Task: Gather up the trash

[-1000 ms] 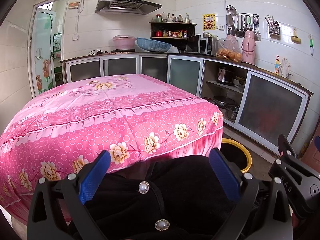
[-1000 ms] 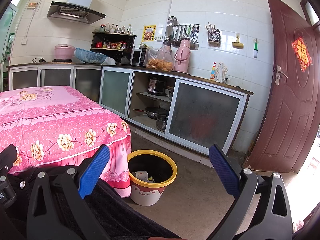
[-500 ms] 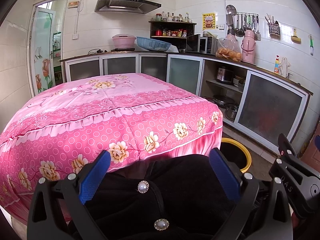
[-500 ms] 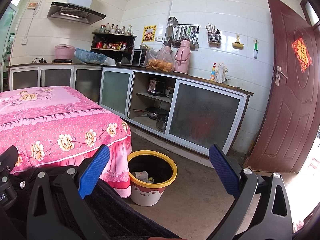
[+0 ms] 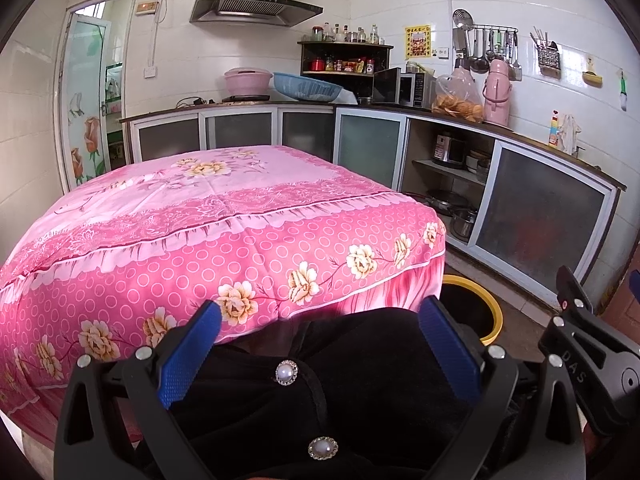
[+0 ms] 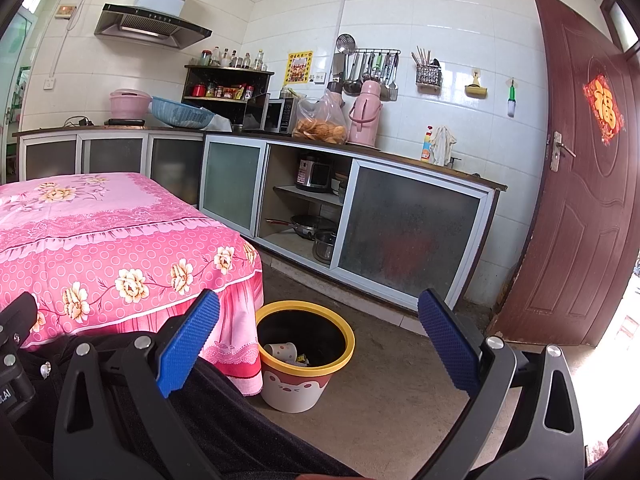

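A white trash bin with a yellow rim (image 6: 306, 364) stands on the floor by the table's corner; a paper cup (image 6: 282, 351) and other scraps lie inside. Its rim also shows in the left wrist view (image 5: 486, 312). My left gripper (image 5: 318, 344) is open and empty, held over the person's black clothing, facing the pink table. My right gripper (image 6: 318, 342) is open and empty, held above and in front of the bin. The right gripper's body shows at the right edge of the left wrist view (image 5: 588, 360).
The table with a pink floral cloth (image 5: 208, 216) fills the left. Kitchen cabinets (image 6: 412, 236) with pots run along the far wall. A brown door (image 6: 580, 184) stands open at the right. Bare concrete floor (image 6: 392, 384) lies around the bin.
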Available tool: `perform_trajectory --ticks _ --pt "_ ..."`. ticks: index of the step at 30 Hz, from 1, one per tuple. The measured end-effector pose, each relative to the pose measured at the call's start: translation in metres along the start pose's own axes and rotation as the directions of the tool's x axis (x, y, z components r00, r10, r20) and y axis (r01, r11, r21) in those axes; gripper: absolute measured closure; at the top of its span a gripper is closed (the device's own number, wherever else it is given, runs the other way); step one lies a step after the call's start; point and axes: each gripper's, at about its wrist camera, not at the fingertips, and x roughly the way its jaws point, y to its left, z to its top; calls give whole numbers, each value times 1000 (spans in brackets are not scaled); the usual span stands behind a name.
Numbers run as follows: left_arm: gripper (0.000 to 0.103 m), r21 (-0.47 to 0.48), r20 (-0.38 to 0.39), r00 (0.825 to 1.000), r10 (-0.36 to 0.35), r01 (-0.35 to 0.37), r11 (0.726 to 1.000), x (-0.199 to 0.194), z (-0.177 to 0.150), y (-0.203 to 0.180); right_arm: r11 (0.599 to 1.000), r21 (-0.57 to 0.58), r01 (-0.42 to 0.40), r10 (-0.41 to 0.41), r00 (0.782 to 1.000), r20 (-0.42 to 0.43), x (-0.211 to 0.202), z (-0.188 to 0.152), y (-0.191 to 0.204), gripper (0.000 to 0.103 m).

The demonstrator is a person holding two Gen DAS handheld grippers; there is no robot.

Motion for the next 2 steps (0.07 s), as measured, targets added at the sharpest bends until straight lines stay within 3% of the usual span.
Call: perform_trajectory --ticks 2 --pt "8 -2 -2 1000 -3 3 1000 1 0 1 1000 -1 -2 2 1000 -2 1 1 -1 8"
